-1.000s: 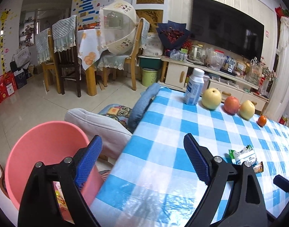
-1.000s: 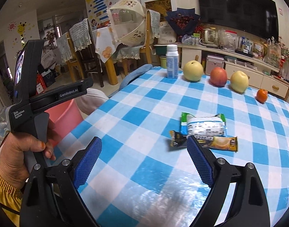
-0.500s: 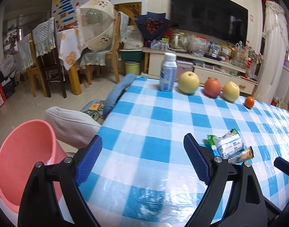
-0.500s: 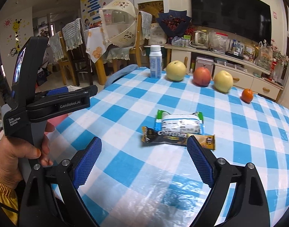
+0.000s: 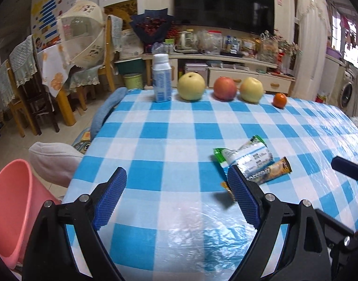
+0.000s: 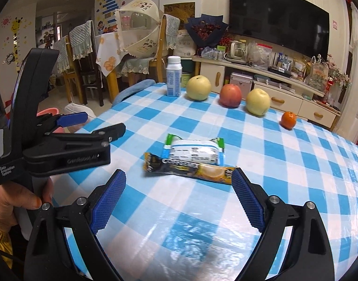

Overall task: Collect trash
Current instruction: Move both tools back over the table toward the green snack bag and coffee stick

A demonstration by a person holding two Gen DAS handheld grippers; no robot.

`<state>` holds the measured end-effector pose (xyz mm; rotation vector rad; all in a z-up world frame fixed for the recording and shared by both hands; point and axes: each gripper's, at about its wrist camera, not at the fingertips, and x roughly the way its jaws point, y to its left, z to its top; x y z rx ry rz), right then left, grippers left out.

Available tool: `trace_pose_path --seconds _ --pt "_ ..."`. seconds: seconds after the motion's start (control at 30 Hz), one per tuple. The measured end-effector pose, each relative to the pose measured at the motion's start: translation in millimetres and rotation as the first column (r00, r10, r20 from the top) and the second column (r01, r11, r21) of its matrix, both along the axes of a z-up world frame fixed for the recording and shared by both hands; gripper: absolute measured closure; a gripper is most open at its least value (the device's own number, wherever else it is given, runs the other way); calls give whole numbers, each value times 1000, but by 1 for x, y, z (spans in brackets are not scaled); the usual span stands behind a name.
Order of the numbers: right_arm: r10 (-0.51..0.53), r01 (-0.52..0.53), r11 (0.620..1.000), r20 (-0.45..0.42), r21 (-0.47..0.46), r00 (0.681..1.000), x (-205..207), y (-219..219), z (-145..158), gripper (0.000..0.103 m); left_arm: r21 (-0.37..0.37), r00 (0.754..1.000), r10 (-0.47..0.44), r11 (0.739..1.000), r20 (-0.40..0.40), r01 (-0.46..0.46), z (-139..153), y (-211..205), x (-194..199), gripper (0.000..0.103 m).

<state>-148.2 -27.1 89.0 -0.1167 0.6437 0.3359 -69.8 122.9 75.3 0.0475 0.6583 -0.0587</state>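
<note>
Now, at about 8 o'clock in the left wrist view, a pink bin (image 5: 12,213) stands on the floor off the bench's (image 5: 179,140) near-left corner. The left tool (image 5: 176,199) hovers over the blue-checked cloth with its jaws wide apart and nothing between them. At 3 o'clock from it lie two pieces of trash, touching each other: a green-and-white wrapper (image 5: 245,158) and, on its nearer side, a brown-and-yellow coffee sachet (image 5: 271,171).

In the right wrist view, the person's hand (image 6: 17,201) grips the left tool (image 6: 85,126) at 9 o'clock. The right tool (image 6: 179,199) is also spread open and empty, and the coffee sachet (image 6: 190,168) lies at 12 o'clock just beyond its tips, with the wrapper (image 6: 195,152) behind it. Along the far edge, from 11 to 2 o'clock, stand a white bottle (image 6: 173,76), a yellow pear (image 6: 198,87), a red apple (image 6: 230,96), a second yellow pear (image 6: 258,101) and a small orange (image 6: 288,120).
</note>
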Motion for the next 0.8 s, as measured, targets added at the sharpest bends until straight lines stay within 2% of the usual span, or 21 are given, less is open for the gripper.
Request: trace_pose_path --seconds 0.13,0.4,0.53,0.7,0.8 --pt "-39 39 999 -22 3 999 6 -23 -1 12 -31 998 -51 998 -24 50 -4 -12 2 15" --pt "-147 148 989 -76 8 986 25 -72 0 12 0 988 -136 991 -73 136 -18 -45 10 15" --pt "-163 166 986 -116 14 980 36 -88 -5 12 9 978 -172 985 -119 174 -30 -60 17 15" --pt "-180 183 983 -166 5 970 51 -96 -13 12 -25 961 -228 974 -156 227 -39 -72 27 15" --pt "-178 180 984 -175 -5 968 56 -97 -15 12 -71 950 -258 966 -177 249 -43 -76 33 15"
